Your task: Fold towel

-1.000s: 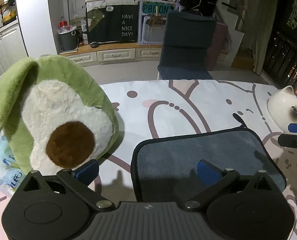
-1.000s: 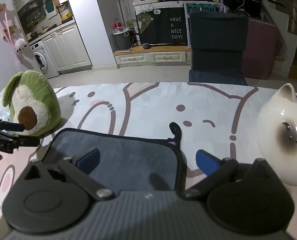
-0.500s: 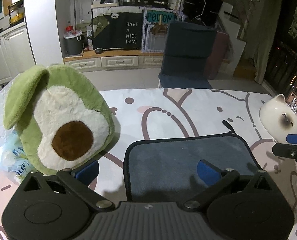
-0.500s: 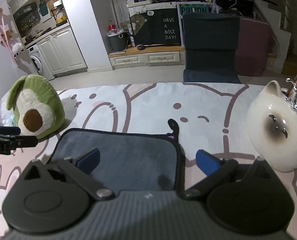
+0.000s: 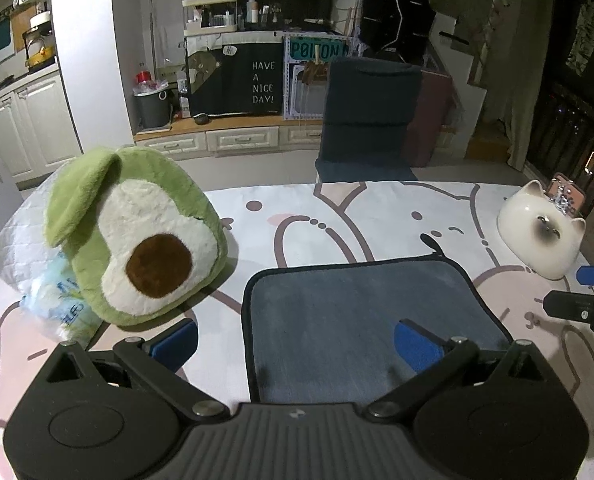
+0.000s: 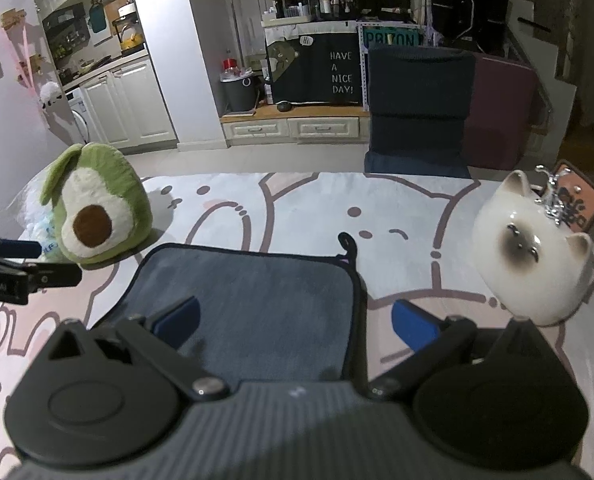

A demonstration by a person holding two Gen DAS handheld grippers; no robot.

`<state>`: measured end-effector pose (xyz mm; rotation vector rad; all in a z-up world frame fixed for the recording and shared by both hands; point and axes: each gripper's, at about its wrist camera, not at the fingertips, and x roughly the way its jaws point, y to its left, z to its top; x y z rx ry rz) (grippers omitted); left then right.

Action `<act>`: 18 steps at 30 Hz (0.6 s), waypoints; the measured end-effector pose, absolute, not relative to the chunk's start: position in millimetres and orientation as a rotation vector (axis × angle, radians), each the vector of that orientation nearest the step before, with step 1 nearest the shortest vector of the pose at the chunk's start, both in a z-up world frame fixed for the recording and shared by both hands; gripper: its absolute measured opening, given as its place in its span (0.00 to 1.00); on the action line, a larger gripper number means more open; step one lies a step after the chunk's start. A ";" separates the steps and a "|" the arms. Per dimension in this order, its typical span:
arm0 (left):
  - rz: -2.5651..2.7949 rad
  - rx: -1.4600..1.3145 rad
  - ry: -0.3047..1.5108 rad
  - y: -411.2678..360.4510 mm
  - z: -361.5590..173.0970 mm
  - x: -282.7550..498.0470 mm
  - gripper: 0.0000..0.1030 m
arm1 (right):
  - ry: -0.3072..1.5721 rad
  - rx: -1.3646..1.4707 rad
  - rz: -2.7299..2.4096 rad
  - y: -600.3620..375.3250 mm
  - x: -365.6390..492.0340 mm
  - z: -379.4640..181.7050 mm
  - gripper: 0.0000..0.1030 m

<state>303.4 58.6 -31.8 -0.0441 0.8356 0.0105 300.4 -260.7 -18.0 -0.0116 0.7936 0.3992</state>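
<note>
Towel (image 5: 361,320) lies flat on the cartoon-print tablecloth (image 5: 377,216), grey with a dark bound edge, straight ahead of me at twelve o'clock from both wrists. Its near edge is cut off under the housings of my tools, so I cannot say how far it runs toward me. A small hanging loop (image 6: 347,242) sticks out from the far right corner.

My left gripper (image 5: 295,342) stands wide, holding nothing: one blue pad (image 5: 175,340) sits off the cloth at nine o'clock, the other over the grey pile. My right gripper (image 6: 295,320) is spread just as wide and empty, straddling the towel's right border, one pad over the cloth and one past it at three o'clock. Whether any pad actually touches the fabric is hard to judge from here.

At ten o'clock sits an avocado plush (image 5: 133,236), with a crinkled plastic packet (image 5: 57,304) half hidden behind it, its print too cut off to read. At two o'clock is a white cat-shaped pot (image 6: 533,252); something metallic glints behind it, too small to make out. Beyond the table edge stands a dark chair (image 5: 371,120).
</note>
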 end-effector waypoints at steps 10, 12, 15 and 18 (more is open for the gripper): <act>0.041 -0.036 0.817 46.3 -12.9 253.7 1.00 | 0.769 -0.014 0.397 -268.7 254.5 -2.8 1.00; 0.049 -0.026 0.808 43.7 -8.2 243.7 1.00 | 0.757 -0.007 0.398 -271.4 245.8 0.1 1.00; 0.059 -0.022 0.799 40.6 -1.3 228.8 1.00 | 0.750 0.008 0.403 -275.7 234.5 5.3 1.00; 0.056 -0.017 0.778 37.9 6.2 213.6 1.00 | 0.731 0.000 0.402 -278.9 221.7 10.5 1.00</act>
